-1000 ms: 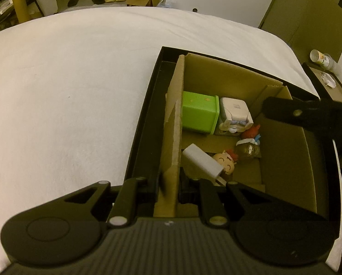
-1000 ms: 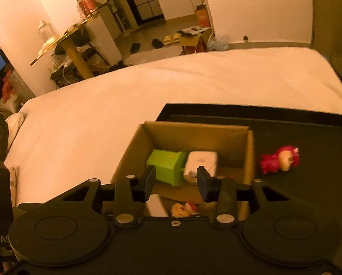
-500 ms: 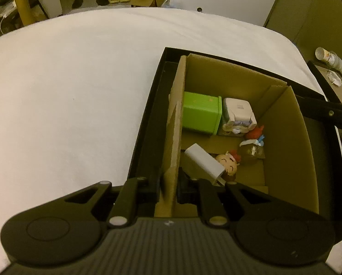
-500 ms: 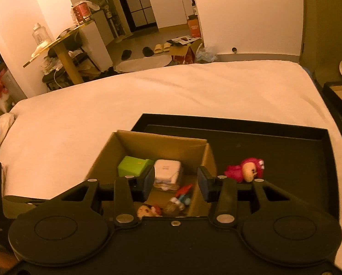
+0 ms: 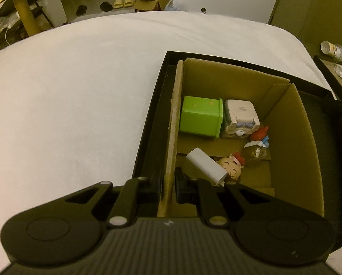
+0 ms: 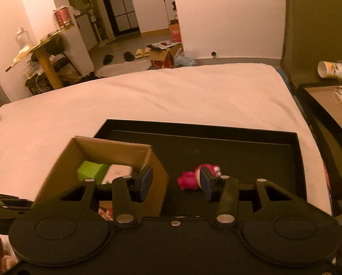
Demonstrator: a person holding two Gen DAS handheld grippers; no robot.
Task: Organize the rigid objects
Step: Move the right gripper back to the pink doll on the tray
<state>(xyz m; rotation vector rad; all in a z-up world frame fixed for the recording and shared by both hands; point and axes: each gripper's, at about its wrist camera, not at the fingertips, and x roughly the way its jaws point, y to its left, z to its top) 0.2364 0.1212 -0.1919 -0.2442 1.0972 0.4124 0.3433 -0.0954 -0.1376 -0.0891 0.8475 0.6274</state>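
Observation:
A brown cardboard box stands in a black tray on a white bed. It holds a green cube, a white boxy toy, a white block, a smiling doll head and small figures. My left gripper is shut on the box's left wall. My right gripper is open and empty, above the tray, with a pink toy figure lying just beyond its fingers. The box sits to its left.
The white bed spreads left and behind the tray. A side table with a tipped paper cup stands at the right. A gold table, shoes and boxes are on the floor beyond.
My right gripper has swung right, away from above the box, and now faces the pink figure with its fingers opened wider. My left gripper stays clamped on the box wall.

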